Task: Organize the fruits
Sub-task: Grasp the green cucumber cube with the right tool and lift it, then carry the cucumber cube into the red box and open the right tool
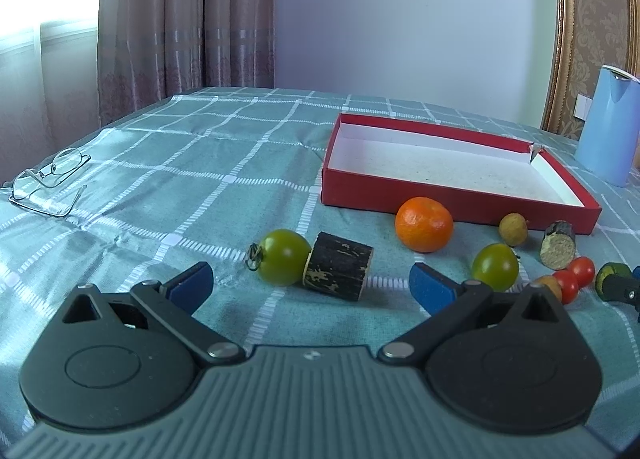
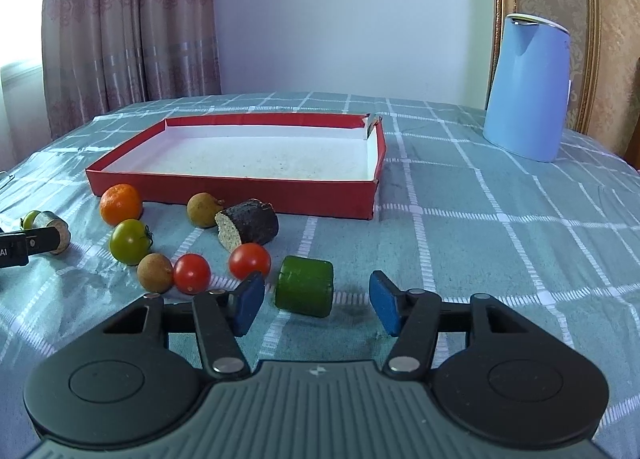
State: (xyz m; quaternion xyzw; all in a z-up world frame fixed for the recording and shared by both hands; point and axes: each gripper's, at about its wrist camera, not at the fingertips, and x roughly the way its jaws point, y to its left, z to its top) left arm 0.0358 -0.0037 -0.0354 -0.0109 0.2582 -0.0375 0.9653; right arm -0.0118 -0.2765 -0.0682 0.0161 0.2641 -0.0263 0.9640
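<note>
An empty red box [image 1: 452, 199] [image 2: 240, 191] with a white inside lies on the checked cloth. In front of it lie an orange [image 1: 424, 223] [image 2: 121, 203], green tomatoes [image 1: 283, 257] [image 1: 495, 267] [image 2: 129, 241], two red cherry tomatoes [image 2: 192, 273] [image 2: 250, 261], brown longans [image 2: 204, 209] [image 2: 155, 273], dark cut pieces [image 1: 338, 271] [image 2: 248, 223] and a green cut piece [image 2: 306, 286]. My left gripper [image 1: 312, 287] is open just short of the dark piece and a green tomato. My right gripper [image 2: 316, 307] is open with the green piece just ahead between its fingers.
A blue kettle [image 2: 528, 89] [image 1: 610, 125] stands at the back right. Eyeglasses [image 1: 50, 181] lie at the left of the cloth. Curtains and a wall are behind the bed-like surface.
</note>
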